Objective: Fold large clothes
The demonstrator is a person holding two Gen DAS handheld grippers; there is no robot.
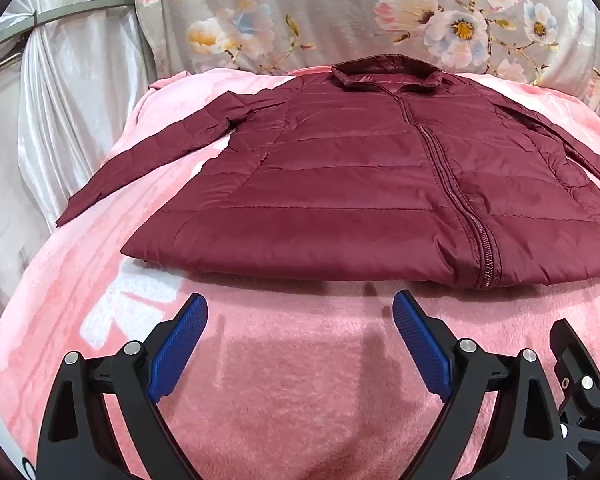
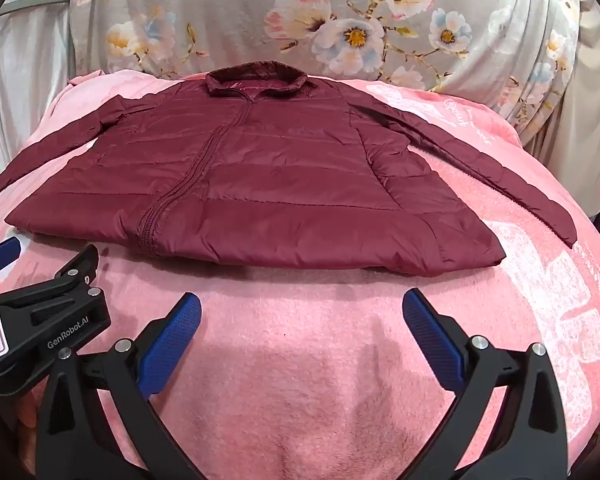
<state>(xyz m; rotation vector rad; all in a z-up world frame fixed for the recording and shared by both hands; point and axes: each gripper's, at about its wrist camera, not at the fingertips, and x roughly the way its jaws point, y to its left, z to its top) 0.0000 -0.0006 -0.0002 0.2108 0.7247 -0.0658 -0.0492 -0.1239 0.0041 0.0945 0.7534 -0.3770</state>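
A maroon quilted jacket (image 1: 364,184) lies flat and zipped on a pink blanket (image 1: 300,360), collar at the far side, both sleeves spread outward. My left gripper (image 1: 300,308) hovers open just short of the jacket's near hem, nothing between its blue pads. In the right wrist view the same jacket (image 2: 260,192) lies ahead, its right sleeve (image 2: 500,168) stretched toward the blanket's right edge. My right gripper (image 2: 302,306) is open too, over bare blanket in front of the hem. The left gripper's black body (image 2: 40,320) shows at the left of that view.
A grey floral cloth (image 1: 340,16) hangs behind the bed. White satin drapery (image 1: 72,92) covers the left side. The pink blanket (image 2: 300,380) carries white print on its right part (image 2: 572,320) and drops away at both sides.
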